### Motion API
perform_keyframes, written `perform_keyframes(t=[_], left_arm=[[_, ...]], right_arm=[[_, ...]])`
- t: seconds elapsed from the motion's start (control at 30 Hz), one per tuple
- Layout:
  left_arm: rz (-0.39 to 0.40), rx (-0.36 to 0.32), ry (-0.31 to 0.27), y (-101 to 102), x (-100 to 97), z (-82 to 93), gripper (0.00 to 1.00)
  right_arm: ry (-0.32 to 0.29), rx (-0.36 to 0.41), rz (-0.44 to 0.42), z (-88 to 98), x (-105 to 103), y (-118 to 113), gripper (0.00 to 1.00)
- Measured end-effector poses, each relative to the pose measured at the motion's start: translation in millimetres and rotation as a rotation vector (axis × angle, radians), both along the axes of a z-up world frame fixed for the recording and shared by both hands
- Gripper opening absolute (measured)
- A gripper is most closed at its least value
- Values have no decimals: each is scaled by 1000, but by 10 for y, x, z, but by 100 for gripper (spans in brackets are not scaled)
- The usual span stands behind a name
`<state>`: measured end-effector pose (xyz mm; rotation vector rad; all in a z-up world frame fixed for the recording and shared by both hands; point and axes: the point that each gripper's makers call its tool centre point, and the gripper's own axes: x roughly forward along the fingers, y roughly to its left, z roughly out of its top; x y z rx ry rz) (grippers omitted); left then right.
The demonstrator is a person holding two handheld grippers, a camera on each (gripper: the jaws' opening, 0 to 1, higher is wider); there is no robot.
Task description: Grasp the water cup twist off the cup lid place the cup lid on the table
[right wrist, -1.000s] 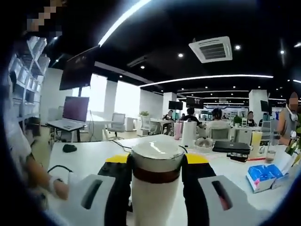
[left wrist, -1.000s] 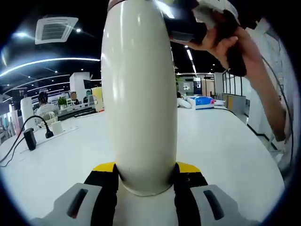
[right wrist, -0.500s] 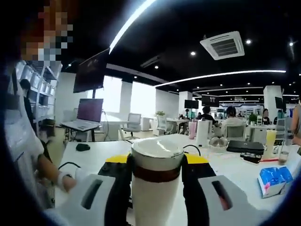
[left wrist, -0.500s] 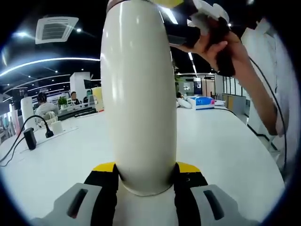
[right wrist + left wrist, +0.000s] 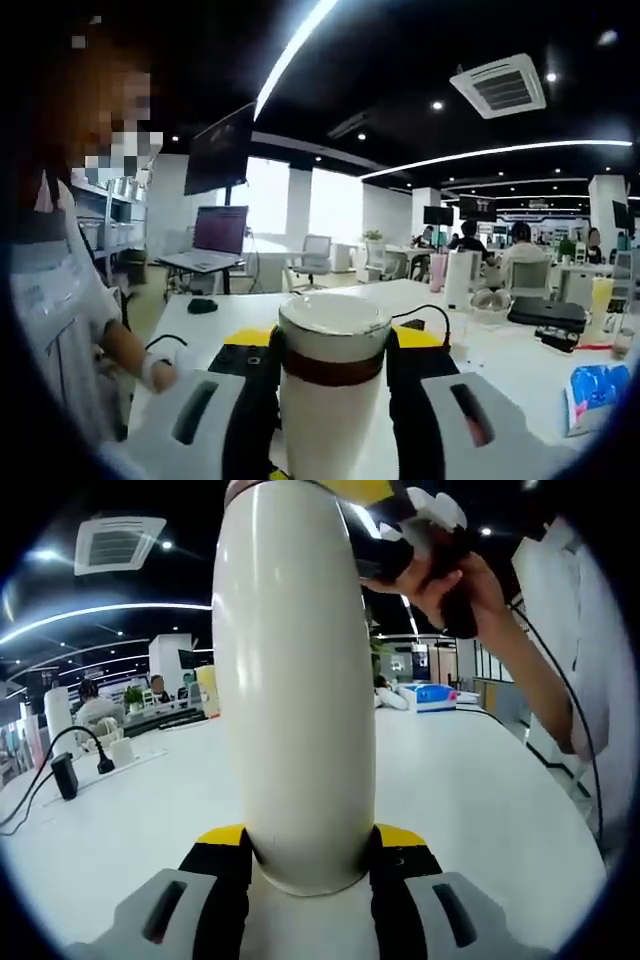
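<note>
A tall cream water cup (image 5: 295,680) stands upright in the left gripper view, and my left gripper (image 5: 310,865) is shut on its lower body with the yellow-tipped jaws on both sides. Its top runs out of the frame, where my right gripper (image 5: 395,520) and the hand holding it (image 5: 450,580) reach in. In the right gripper view, the cream cup lid (image 5: 333,325) with a brown band (image 5: 333,367) sits between the jaws, and my right gripper (image 5: 333,350) is shut on it. The cup's body (image 5: 325,440) continues below the band.
The white table (image 5: 480,800) spreads around the cup. A black adapter with a cable (image 5: 63,773) lies at its left, a blue box (image 5: 432,693) far back. In the right gripper view: a laptop (image 5: 215,245), a mouse (image 5: 202,305), a blue pack (image 5: 597,390), a person's sleeve (image 5: 60,330).
The right gripper view has swung, so the room slid to the right in it. In the left gripper view the right gripper and hand shifted slightly up and left. The cup stays held.
</note>
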<state>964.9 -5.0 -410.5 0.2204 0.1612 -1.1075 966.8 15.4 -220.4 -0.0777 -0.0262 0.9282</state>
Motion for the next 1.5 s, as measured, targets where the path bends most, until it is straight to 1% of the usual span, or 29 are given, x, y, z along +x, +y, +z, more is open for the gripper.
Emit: perform_keyframes(t=[0.27,0.6,0.7,0.9,1.07,1.2,1.5], left_arm=[[1,1,-2,3,-6,1,48],[1,1,-1,8,-17,6,48],[1,1,-2,9,-21,8,48],[-1,1,-3,5,-25,8,48],[-7,1,-5,-4,-24,5,48],[-8,0,-4,-4,-24,5,48],[-10,-1,-4,-6,-23,8,48]], right_arm=[[16,-13,76,-15,-8,3,44],[53,-14,225,-28,-13,13,44],[35,-42,288,-36,-40,22,44],[18,-73,372,-53,-74,38,45],[23,-74,451,-73,-102,50,45],[53,-61,511,-102,-105,64,45],[36,-71,592,-127,-132,76,45]])
